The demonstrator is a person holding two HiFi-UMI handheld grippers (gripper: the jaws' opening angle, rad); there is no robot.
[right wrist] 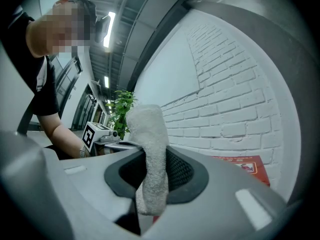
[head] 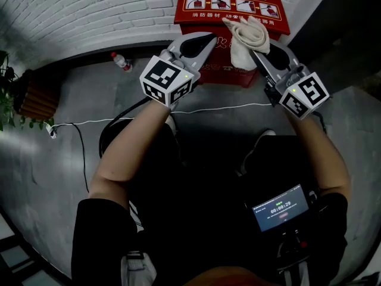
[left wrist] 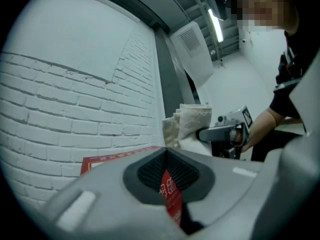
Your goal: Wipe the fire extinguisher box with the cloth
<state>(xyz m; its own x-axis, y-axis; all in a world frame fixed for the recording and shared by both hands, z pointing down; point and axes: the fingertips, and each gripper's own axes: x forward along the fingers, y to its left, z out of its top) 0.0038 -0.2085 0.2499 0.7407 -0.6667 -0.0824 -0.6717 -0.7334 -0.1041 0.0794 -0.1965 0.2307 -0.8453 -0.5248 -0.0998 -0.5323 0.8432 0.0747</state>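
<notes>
The red fire extinguisher box stands on the floor against a white brick wall. A whitish cloth lies bunched over the box's top front edge, and my right gripper is shut on it. In the right gripper view the cloth sticks up between the jaws, with the box behind. My left gripper is shut and holds nothing, just left of the cloth and in front of the box. Its own view shows the box past the jaws, plus the cloth and my right gripper.
A plastic bottle lies on the grey floor left of the box. A white cable runs across the floor below the grippers. A potted plant and a brown planter stand at the far left.
</notes>
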